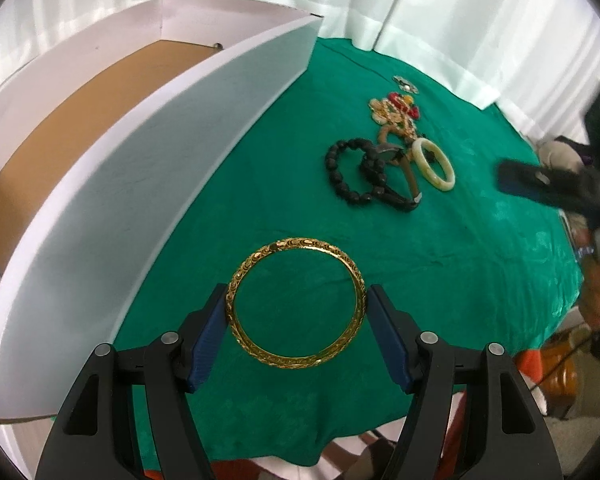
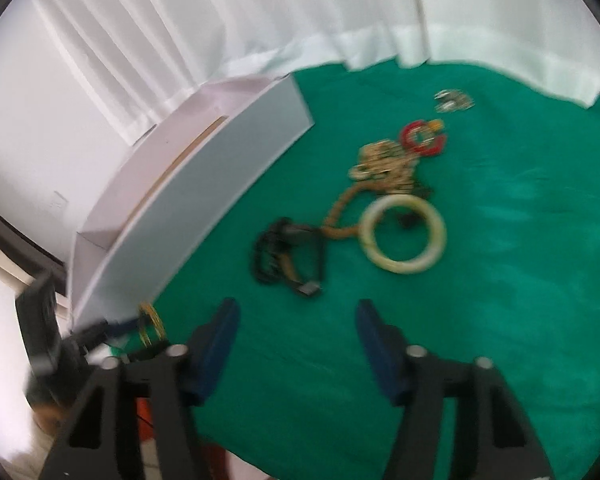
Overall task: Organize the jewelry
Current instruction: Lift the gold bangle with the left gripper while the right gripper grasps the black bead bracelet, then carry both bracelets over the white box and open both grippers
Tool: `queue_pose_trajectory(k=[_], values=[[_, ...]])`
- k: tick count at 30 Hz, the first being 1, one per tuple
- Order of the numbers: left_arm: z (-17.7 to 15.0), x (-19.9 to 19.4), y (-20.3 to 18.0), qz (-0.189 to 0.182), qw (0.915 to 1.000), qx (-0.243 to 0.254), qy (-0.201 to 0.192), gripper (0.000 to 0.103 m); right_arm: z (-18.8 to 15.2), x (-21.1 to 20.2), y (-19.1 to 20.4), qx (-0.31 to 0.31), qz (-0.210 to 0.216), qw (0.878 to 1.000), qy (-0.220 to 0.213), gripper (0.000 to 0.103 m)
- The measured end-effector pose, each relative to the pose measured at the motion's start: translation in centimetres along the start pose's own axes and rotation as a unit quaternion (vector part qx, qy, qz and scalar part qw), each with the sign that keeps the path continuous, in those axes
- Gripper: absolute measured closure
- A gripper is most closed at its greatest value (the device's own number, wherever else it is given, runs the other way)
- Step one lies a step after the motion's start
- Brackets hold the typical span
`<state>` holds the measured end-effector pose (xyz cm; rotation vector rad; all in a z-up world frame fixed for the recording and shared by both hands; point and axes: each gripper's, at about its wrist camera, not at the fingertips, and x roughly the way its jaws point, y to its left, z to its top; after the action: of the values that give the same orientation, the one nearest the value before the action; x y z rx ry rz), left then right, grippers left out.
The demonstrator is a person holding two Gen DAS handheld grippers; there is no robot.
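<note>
Two grippers are seen over a table covered with a green cloth (image 1: pixel 440 264), soft and slightly wrinkled. No brand, label or readable writing is found on any thing.

The left gripper (image 1: pixel 296 312) is closed on a gold bangle (image 1: pixel 296 304): its blue ribbed pads (image 1: pixel 210 340) are pressed against the two opposite sides of the ring. The bangle is a thin round metal hoop with an engraved pattern, and it is held above the cloth near the front edge of the table, just beside the long wall of a white box (image 1: pixel 148 184). The box is open on top, made of smooth white board with a brown cardboard floor, and it is placed along the left edge of the table.

The right gripper (image 2: pixel 296 344) is spread, with nothing between its blue pads; only bare cloth is seen in the gap. This view is blurred.

Near the middle of the table a group of jewelry is laid: a black beaded bracelet (image 1: pixel 346 172), a pale, smooth, thick bangle (image 1: pixel 434 164), a brown braided cord (image 2: pixel 340 216), a heap of gold chain pieces (image 2: pixel 384 164), red pieces (image 2: pixel 422 140) and, toward the far edge, a small silver piece (image 2: pixel 454 100).
</note>
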<state>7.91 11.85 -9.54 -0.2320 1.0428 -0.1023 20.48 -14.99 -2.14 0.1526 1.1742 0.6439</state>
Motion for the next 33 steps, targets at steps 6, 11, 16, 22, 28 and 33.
queue_pose_trajectory(k=[6, 11, 16, 22, 28, 33], values=[[-0.2, -0.1, 0.3, -0.002, 1.0, -0.007, -0.001, 0.033, 2.9, 6.1, 3.1, -0.015, 0.023, 0.998, 0.059, 0.064], [-0.5, -0.1, 0.3, -0.009, 0.9999, -0.008, 0.0, 0.033, 4.2, 10.9, 4.6, -0.041, -0.049, 0.993, 0.095, 0.064], [-0.8, 0.2, 0.6, -0.012, 0.9999, -0.009, 0.005, 0.033, 4.5, 13.4, 5.1, -0.046, -0.079, 0.99, 0.109, 0.081], [-0.6, -0.3, 0.3, -0.015, 0.9998, -0.012, 0.006, 0.033, 4.3, 12.3, 6.0, -0.049, -0.069, 0.992, 0.091, 0.091], [0.9, -4.3, -0.2, -0.031, 0.999, -0.023, -0.023, 0.033, 5.2, 6.8, 8.6, -0.074, -0.034, 0.995, 0.056, 0.091], [3.6, -10.2, 1.7, -0.01, 0.9968, -0.04, -0.069, 0.033, 7.3, 0.6, 13.3, -0.119, 0.017, 0.993, 0.011, 0.091]])
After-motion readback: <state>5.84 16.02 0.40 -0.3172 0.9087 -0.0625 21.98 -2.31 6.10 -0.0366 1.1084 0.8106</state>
